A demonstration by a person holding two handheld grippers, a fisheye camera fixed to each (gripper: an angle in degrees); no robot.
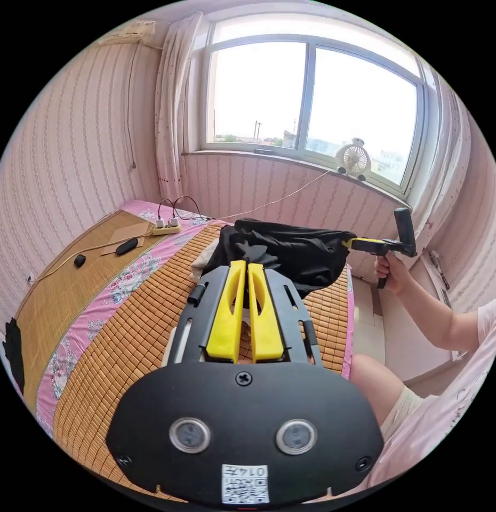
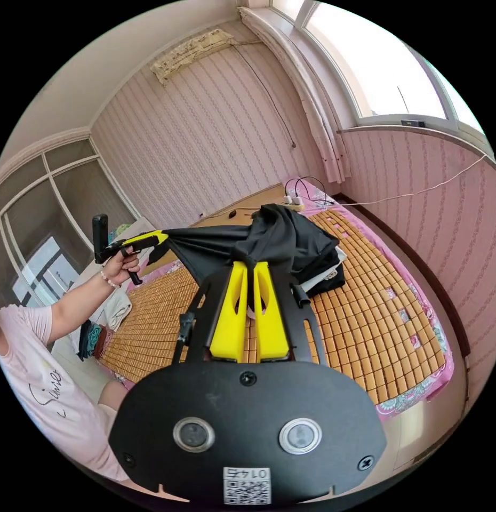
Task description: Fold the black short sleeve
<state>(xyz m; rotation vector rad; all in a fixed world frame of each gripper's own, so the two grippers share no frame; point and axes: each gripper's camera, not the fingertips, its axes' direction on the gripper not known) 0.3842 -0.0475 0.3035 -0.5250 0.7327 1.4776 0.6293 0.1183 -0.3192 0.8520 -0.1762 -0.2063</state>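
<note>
Black short sleeve [image 1: 290, 250] stretched between both tools, clamped.

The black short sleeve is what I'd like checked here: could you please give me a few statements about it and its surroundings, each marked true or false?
1. Both grippers are shut on the black short sleeve. True: the left gripper and the right gripper each pinch its cloth.
2. The garment lies flat and neatly folded on the mat. False: it is lifted and stretched between the two grippers, with part bunched over the woven mat.
3. A small fan stands on the windowsill. True.
4. The power strip lies on the floor. False: it lies on the bed, at its far end near the wall.
</note>
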